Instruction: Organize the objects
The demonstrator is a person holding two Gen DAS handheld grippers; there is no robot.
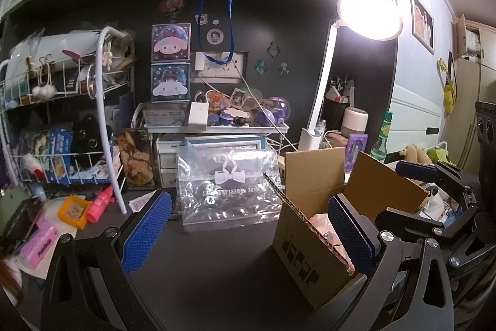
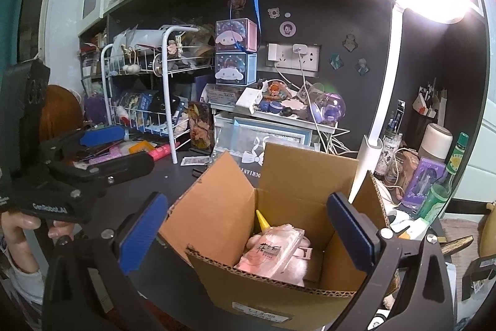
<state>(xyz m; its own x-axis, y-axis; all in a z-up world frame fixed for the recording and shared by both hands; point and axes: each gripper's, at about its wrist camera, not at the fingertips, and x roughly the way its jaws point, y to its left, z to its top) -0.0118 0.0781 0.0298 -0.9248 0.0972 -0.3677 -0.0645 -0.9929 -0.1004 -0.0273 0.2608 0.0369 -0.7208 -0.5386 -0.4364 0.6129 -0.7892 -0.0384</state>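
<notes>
Left wrist view: left tongs (image 1: 251,233) spread wide, empty, over bare dark counter (image 1: 217,262). Cardboard box (image 1: 313,241) right, flaps up; clear pouch (image 1: 229,191) beyond.

Right wrist view: right tongs (image 2: 248,233) wide apart, empty, straddling the box's open top; pink packet (image 2: 272,253) inside. Left counter stretch clear.

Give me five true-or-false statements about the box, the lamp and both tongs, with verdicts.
1. The brown cardboard box has its flaps open. True.
2. The box is empty. False: a pink plastic-wrapped packet and a yellow pointed item lie inside.
3. The white desk lamp is switched off. False: it glows brightly.
4. The left tongs are open and hold nothing. True.
5. The right tongs are shut on the box flap. False: they are open, with the box between and beyond the fingers.
</notes>
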